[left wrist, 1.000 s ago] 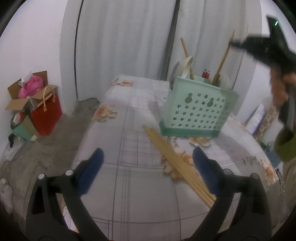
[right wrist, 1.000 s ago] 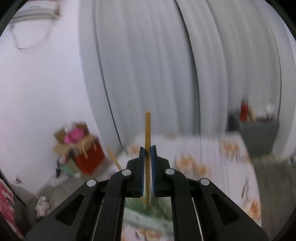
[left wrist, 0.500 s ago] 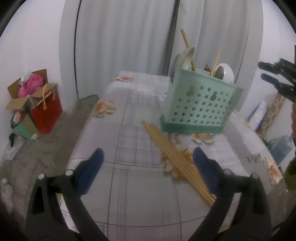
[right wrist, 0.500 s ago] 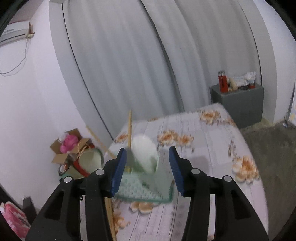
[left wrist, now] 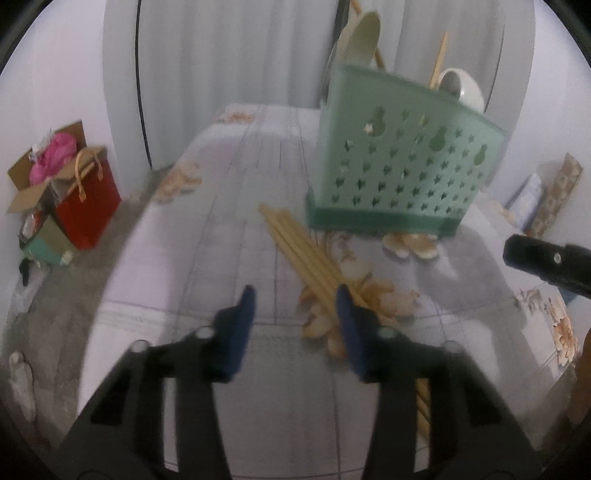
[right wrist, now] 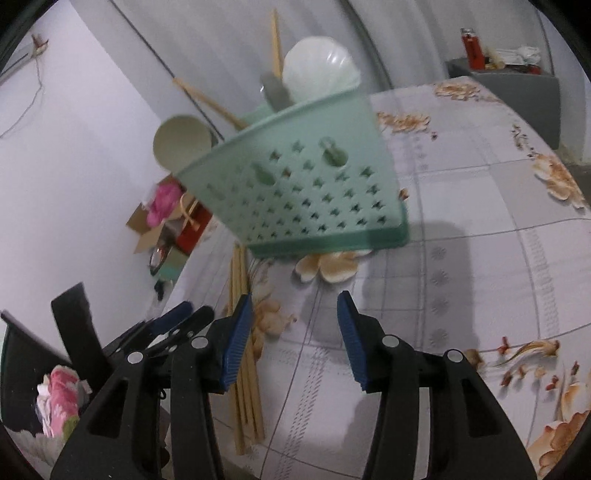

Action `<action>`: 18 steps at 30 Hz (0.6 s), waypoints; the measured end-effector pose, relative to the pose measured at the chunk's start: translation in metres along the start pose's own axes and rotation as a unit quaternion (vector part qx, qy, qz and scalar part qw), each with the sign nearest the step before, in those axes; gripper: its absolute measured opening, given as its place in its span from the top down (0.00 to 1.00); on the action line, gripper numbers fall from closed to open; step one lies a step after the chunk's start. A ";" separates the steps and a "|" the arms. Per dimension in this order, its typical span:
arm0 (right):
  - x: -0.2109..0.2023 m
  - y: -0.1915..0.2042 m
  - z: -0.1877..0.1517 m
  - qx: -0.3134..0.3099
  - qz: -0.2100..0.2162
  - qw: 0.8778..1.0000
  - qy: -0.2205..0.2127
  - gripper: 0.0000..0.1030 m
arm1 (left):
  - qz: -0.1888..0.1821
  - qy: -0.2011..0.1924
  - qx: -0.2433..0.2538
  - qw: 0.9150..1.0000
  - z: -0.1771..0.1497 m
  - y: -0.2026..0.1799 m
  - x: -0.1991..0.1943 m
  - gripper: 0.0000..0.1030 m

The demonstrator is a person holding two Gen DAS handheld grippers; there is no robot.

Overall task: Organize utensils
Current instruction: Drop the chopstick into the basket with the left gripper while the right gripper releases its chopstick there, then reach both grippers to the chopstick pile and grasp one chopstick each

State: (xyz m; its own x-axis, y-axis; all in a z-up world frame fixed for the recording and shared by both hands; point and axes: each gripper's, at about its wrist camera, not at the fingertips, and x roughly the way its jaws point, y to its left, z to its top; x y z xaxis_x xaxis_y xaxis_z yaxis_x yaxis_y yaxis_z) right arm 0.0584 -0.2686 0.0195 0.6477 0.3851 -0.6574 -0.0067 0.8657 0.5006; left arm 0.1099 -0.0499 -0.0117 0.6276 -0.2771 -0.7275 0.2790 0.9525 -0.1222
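Observation:
A mint green perforated utensil basket [left wrist: 399,162] stands on the flowered tablecloth; it also shows in the right wrist view [right wrist: 306,184]. It holds ladles, a white scoop [right wrist: 319,74] and upright chopsticks [right wrist: 275,33]. A bundle of wooden chopsticks [left wrist: 314,258] lies on the cloth in front of the basket, also seen in the right wrist view [right wrist: 245,354]. My left gripper [left wrist: 295,325] is open and empty, low over the near end of the bundle. My right gripper [right wrist: 293,332] is open and empty, just right of the bundle.
The table [left wrist: 229,206] drops off at its left edge to a concrete floor with a red bag [left wrist: 88,206] and a cardboard box [left wrist: 40,177]. A grey cabinet [right wrist: 517,92] with a red lighter stands at the back right. White curtains hang behind.
My right gripper let go of a chopstick into the basket, opened, and came down to the table beside the bundle. My left gripper moved forward over the bundle and narrowed its jaws.

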 end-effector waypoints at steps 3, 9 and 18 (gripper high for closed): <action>0.005 0.002 -0.005 0.000 0.006 1.000 0.010 0.54 | -0.008 0.012 -0.011 1.000 -0.002 0.001 0.005 0.63; 0.013 -0.002 -0.011 0.008 0.010 1.000 0.026 0.54 | -0.024 0.020 -0.030 0.999 -0.001 0.003 0.011 0.63; 0.020 0.000 -0.016 0.008 0.011 0.999 0.039 0.54 | -0.010 0.014 -0.009 1.000 -0.004 -0.004 0.014 0.70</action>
State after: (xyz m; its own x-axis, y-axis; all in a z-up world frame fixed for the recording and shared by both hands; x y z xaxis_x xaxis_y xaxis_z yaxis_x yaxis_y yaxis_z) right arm 0.0587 -0.2560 -0.0029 0.5866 0.4288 -0.6870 -0.0087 0.8516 0.5241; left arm 0.1146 -0.0574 -0.0242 0.6009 -0.2932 -0.7436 0.2784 0.9488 -0.1492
